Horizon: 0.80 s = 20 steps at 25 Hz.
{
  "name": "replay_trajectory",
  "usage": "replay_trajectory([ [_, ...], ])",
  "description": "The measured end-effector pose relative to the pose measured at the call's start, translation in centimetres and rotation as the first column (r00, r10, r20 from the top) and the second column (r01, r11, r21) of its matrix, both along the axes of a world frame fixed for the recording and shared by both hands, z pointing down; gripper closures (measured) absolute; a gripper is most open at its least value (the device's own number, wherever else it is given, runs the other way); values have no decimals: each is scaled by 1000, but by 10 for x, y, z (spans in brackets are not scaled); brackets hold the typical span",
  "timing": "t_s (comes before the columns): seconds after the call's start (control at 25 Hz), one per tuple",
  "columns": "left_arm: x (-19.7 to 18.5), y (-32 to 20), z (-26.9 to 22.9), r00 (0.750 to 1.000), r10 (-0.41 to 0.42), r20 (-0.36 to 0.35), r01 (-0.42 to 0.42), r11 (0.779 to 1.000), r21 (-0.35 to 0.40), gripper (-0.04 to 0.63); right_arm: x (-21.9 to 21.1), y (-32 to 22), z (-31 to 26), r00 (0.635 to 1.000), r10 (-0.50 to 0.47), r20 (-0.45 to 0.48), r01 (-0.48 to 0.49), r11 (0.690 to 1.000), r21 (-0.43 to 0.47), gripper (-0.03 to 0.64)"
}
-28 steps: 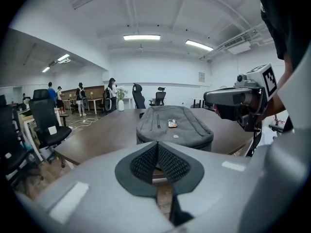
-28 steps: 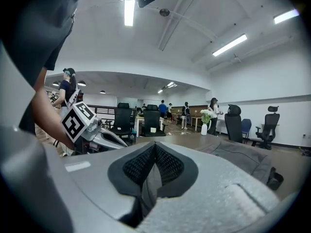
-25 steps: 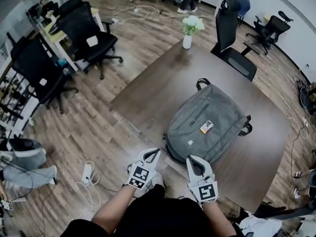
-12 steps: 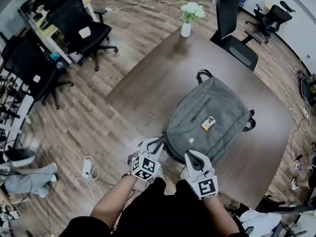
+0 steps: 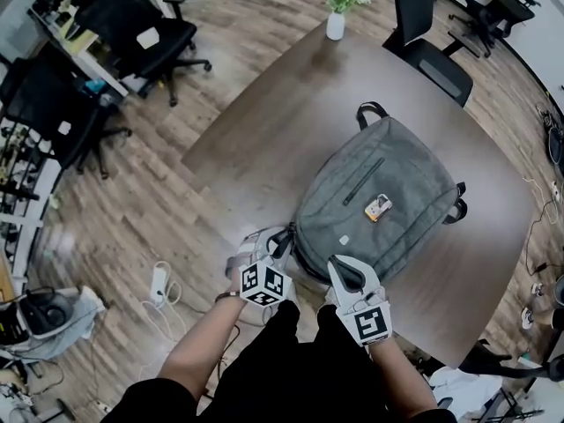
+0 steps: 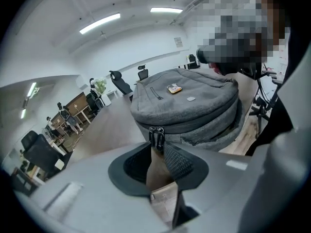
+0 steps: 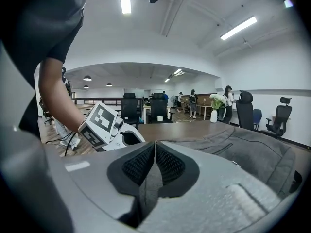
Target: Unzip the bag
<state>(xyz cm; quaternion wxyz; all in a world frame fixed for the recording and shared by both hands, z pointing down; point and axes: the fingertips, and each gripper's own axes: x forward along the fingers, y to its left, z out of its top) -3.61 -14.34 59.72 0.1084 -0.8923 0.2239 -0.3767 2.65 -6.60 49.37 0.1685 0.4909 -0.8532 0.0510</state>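
- Bag [image 5: 379, 192]: grey, lying flat on the dark table [image 5: 264, 122]. Its rounded near end sits at the table edge closest to you, and its carry handle [image 5: 370, 111] points away.
- Zipper pulls [image 6: 156, 137]: two dark tabs hang side by side on the zipper track at the near end. The track runs on from them around the side of the bag. One of these tabs is what you must take hold of.
- Left gripper [image 6: 158, 148]: the jaws stand well apart, with the pulls just beyond the tips, in line with the gap and not yet touched. Ease forward until one tab lies between the pads, then close. Take a single pull, since pinching both would likely lock them against each other.
- Right gripper [image 7: 154, 147]: the jaws are at a narrow slit and opening, with nothing clearly pinched between them. It hovers over the near end of the bag, just to the right of the left gripper. It is probably best used as a brace: press on the fabric close to the pulls so the bag does not slide off the edge.
- Pull direction: draw the tab along the track and follow its curve, rather than lifting it or hauling it toward you. The soft fabric will probably bunch if the pull goes off-line.
- Surroundings: a vase of white flowers [image 5: 337, 11] at the far corner of the table and the office chairs [image 5: 150, 42] stand well apart from the work.
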Motion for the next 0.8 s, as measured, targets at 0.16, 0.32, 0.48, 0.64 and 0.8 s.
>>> replay_trajectory([
  [0.16,4,0,0,997,58,59,-60,998,33,506,0,-4,2,1000,-14,9,14,1000,-8,598],
  [0.32,7,3,-1,993,80,91,-84,996,35,540,-1,-8,1,999,-26,19,26,1000,-4,598],
  [0.48,10,1,-2,995,70,73,-71,997,6,569,-3,-14,2,999,-43,14,43,999,-2,598],
  [0.64,9,4,-4,998,44,35,-43,998,-42,569,-1,-17,2,999,-37,26,37,999,-2,598],
  [0.8,6,7,-8,999,29,-13,-31,989,-143,571,-6,-24,-2,994,-109,-7,109,994,-19,598],
])
